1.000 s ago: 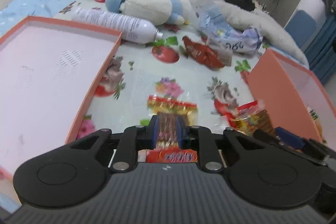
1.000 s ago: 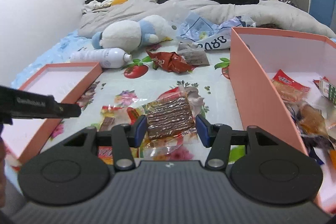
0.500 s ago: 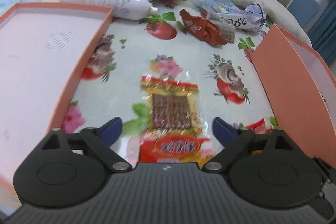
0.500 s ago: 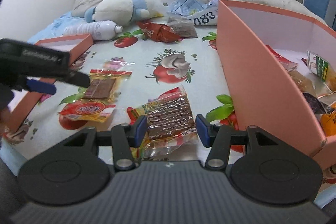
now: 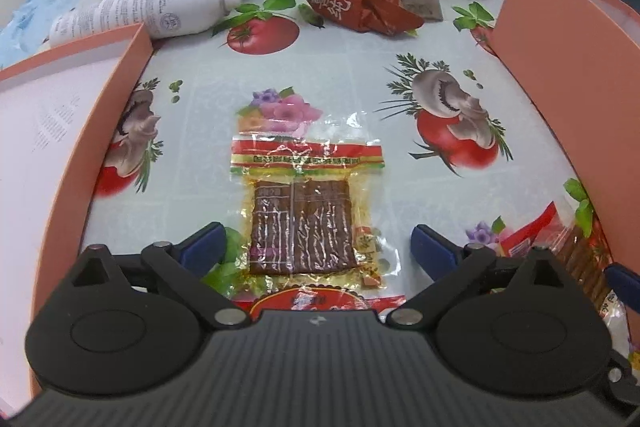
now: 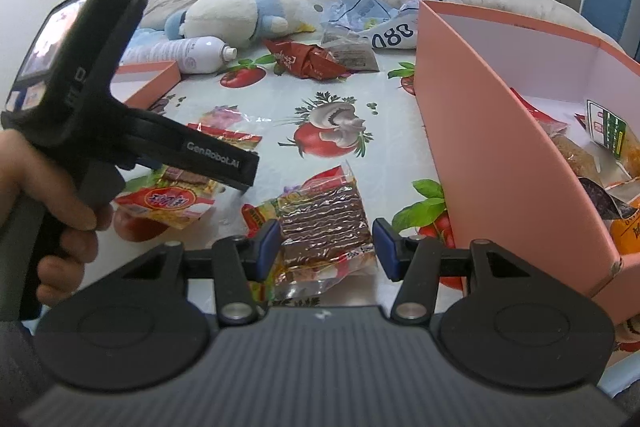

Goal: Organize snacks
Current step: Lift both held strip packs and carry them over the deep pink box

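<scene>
Two snack packs lie loose on the printed tablecloth [image 5: 344,67], between the shallow pink lid [image 5: 48,131] on the left and the deep pink box [image 6: 500,131] on the right, which already has several snacks in it. Step in hand looks like picking up both packs for the box.

Left gripper [image 5: 316,243] hangs over the left snack pack [image 5: 304,223], a brown slab in clear wrap with a red-yellow header lying flat. Jaws spread wide, released, pads clear of the wrap on both sides, nothing held. To do it well: lower until the pads straddle the brown slab, not just the crinkly film edge, then close across the short width; thin film likely slips or tears if only the margin is pinched.

Right gripper [image 6: 326,243] sits over the right snack pack [image 6: 324,223], which is tilted, its near end between the blue pads. Jaws about half open; the left pad looks at or near the wrapper and the right pad shows a gap, so cannot tell if it is gripped. A person's hand [image 6: 52,203] grips the left tool's handle.

Box wall is tall; packs probably need lifting clear over the rim.
</scene>
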`<state>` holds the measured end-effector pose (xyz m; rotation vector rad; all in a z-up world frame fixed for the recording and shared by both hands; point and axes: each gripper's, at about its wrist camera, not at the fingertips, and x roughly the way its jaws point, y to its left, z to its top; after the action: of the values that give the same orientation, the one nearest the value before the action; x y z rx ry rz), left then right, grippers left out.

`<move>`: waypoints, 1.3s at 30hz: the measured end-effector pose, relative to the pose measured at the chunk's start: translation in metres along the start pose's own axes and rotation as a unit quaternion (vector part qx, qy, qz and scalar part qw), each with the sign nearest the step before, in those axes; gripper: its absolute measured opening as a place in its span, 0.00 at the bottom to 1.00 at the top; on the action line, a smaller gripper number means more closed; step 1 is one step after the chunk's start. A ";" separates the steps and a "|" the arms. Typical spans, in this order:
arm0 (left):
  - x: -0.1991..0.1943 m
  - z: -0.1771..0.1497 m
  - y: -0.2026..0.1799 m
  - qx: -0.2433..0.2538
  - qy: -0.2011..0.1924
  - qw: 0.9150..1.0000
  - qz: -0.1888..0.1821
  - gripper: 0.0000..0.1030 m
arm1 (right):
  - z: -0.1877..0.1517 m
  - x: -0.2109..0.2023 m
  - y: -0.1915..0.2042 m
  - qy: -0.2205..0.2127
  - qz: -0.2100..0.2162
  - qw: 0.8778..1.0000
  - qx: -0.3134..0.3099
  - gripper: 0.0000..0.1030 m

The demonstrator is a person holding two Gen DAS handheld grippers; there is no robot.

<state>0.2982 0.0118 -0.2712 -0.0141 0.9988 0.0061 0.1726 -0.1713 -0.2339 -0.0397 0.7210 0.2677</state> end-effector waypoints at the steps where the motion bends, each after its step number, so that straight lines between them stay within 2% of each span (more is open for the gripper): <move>1: -0.001 0.000 0.001 -0.002 -0.002 1.000 0.003 0.92 | 0.000 0.001 -0.001 0.001 0.000 1.000 0.001 0.52; 4: -0.005 -0.001 0.001 -0.003 -0.005 1.000 0.008 0.81 | -0.001 0.002 -0.003 0.008 0.000 1.000 0.008 0.52; 5: -0.007 0.000 0.002 0.000 -0.004 1.000 0.008 0.75 | 0.000 0.002 -0.004 0.011 0.000 1.000 0.009 0.52; 6: -0.009 0.000 0.003 -0.001 -0.004 1.000 0.011 0.64 | 0.001 0.002 -0.004 0.012 -0.001 1.000 0.010 0.52; 7: -0.011 0.000 0.005 0.000 -0.006 1.000 0.016 0.59 | 0.001 0.000 -0.005 0.011 0.000 1.000 0.011 0.52; 8: -0.013 0.000 0.008 -0.003 -0.005 1.000 0.013 0.57 | 0.002 -0.001 -0.006 0.011 0.000 1.000 0.013 0.52; 13: -0.022 -0.008 0.015 -0.013 -0.005 1.000 0.003 0.56 | 0.003 -0.008 -0.008 0.007 0.003 1.000 0.018 0.52; 19: -0.049 -0.025 0.025 -0.055 -0.013 0.998 -0.024 0.56 | 0.006 -0.024 -0.011 -0.005 0.009 1.000 0.027 0.52; 33: -0.152 -0.037 0.024 -0.082 -0.080 0.992 -0.055 0.56 | 0.029 -0.092 -0.007 -0.064 0.035 0.997 0.032 0.52; 39: -0.190 -0.048 0.013 -0.083 -0.098 0.989 -0.076 0.56 | 0.033 -0.121 -0.013 -0.077 0.026 0.996 0.041 0.52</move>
<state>0.1550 0.0243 -0.1374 -0.2372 0.7955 -0.0482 0.1103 -0.2074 -0.1302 0.0769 0.5786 0.2874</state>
